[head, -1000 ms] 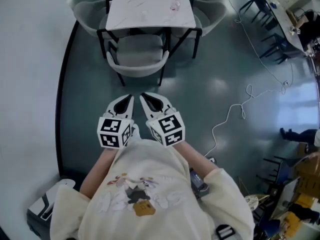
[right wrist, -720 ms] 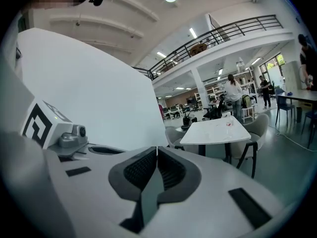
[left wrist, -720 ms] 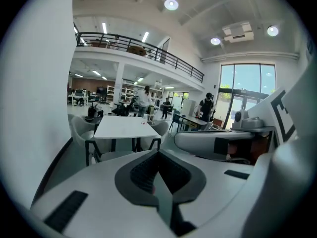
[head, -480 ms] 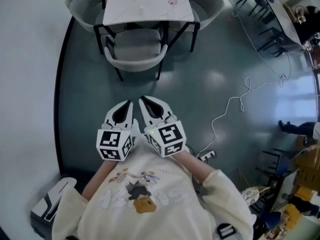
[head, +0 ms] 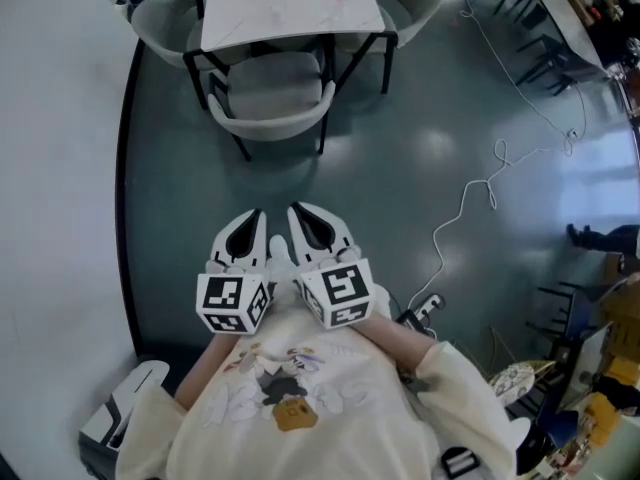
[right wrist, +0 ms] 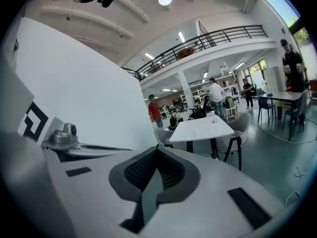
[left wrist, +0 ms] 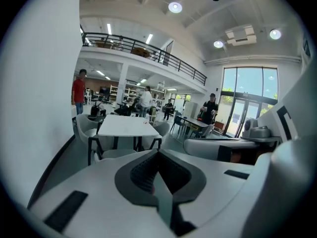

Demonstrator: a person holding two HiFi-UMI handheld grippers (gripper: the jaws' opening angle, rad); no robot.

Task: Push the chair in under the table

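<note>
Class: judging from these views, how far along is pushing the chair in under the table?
Done: the chair sits with its seat partly under the table, backrest outside the edge. In hand: nothing; the left gripper and right gripper are shut, empty, well short of the chair. Left: perhaps a final nudge, if any.

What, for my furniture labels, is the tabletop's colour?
The tabletop is white with faint grey streaks; the head view shows it best.
</note>
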